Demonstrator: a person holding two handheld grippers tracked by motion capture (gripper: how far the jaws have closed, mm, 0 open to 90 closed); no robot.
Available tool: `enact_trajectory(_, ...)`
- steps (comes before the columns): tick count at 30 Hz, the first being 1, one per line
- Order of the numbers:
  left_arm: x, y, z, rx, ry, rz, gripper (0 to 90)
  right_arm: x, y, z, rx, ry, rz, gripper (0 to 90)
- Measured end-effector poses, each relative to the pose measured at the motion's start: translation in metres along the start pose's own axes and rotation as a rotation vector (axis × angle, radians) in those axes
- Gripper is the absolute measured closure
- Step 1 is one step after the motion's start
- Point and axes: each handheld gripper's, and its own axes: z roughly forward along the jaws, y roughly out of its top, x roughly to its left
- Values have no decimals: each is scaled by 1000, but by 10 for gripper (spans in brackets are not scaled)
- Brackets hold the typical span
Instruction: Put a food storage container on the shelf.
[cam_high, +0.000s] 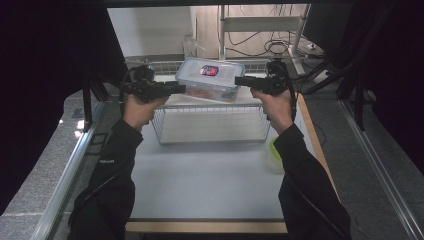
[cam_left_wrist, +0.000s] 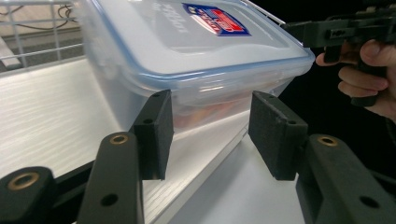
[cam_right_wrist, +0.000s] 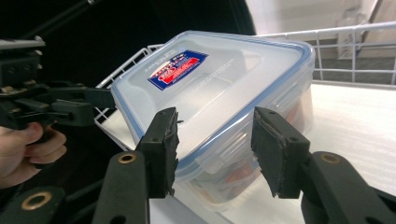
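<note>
The left hand-held gripper (cam_high: 175, 89) comes in level from the left and meets the short end of a clear plastic container (cam_high: 210, 79). In the left gripper view its jaws stand about half open, one pad (cam_left_wrist: 154, 133) near the container's lower wall (cam_left_wrist: 187, 93). Whether the pads actually press on the plastic is hard to tell from this angle.

The right hand-held gripper (cam_high: 242, 81) comes in from the opposite side at about the same height. In the right gripper view its jaws also stand about half open in front of the container's corner (cam_right_wrist: 219, 140), with one pad (cam_right_wrist: 163, 149) seeming to overlap the edge of the lid.

The container has a blue-rimmed lid with a red and blue label (cam_high: 209, 70), and something reddish shows through its wall. It sits tilted between the two grippers, above the far edge of a white wire basket (cam_high: 162, 135) that stands on the pale bench (cam_high: 200, 185). A yellow-green object (cam_high: 274, 155) lies on the bench just beside the right sleeve (cam_high: 305, 185).
</note>
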Motion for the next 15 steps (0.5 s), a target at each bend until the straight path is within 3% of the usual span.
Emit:
enact_trajectory(4,-7,-4,-2,-4,35,50,471,11,-3,-7,-16,-45,-86,560)
enact_trajectory(9,-8,-12,-7,-12,61,76,543,26,-18,-19,-27,-58,-172,724)
enact_trajectory(14,-8,-17,-8,-2,98,94,641,32,-33,-15,12,-54,-224,818)
enact_trajectory(15,-8,-18,-8,-4,109,103,685,34,-39,-11,30,-73,-245,855)
